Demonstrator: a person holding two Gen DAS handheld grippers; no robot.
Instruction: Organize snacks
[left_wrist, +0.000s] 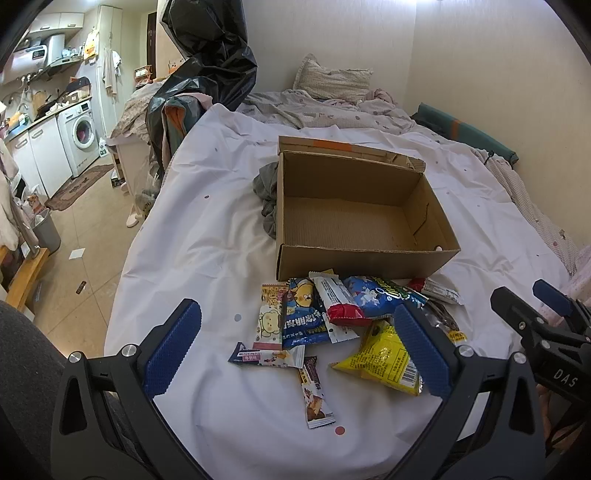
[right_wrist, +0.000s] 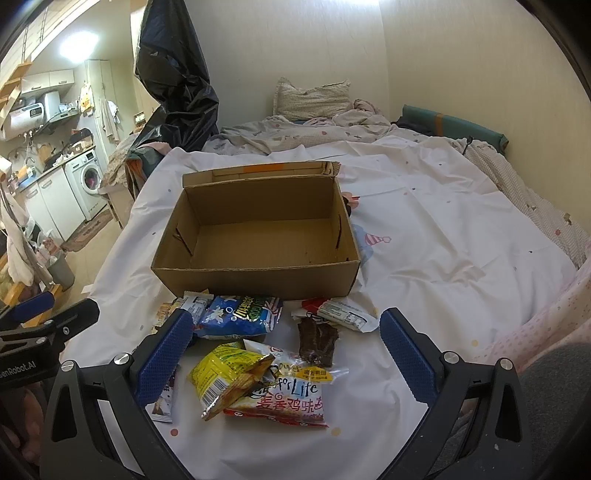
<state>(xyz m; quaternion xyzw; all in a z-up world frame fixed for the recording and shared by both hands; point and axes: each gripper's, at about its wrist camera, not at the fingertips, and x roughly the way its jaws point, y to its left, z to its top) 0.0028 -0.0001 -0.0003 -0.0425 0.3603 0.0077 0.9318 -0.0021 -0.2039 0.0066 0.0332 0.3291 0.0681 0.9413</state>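
An empty open cardboard box (left_wrist: 354, 221) (right_wrist: 258, 236) stands on the white bedsheet. Several snack packets lie in a pile in front of it: a yellow bag (left_wrist: 384, 360) (right_wrist: 221, 373), a blue bag (left_wrist: 380, 295) (right_wrist: 240, 317), a red-ended bar (left_wrist: 338, 299), a red-and-white packet (right_wrist: 291, 398), a dark jerky pack (right_wrist: 317, 341). My left gripper (left_wrist: 295, 347) is open and empty, hovering over the near side of the pile. My right gripper (right_wrist: 288, 358) is open and empty above the yellow bag; it also shows in the left wrist view (left_wrist: 546, 325).
A grey cloth (left_wrist: 267, 195) lies left of the box. Rumpled bedding and a pillow (left_wrist: 332, 79) are behind it. A black plastic bag (left_wrist: 210, 55) hangs at the bed's left. The bed edge drops to a tiled floor (left_wrist: 88, 258) on the left; a wall runs along the right.
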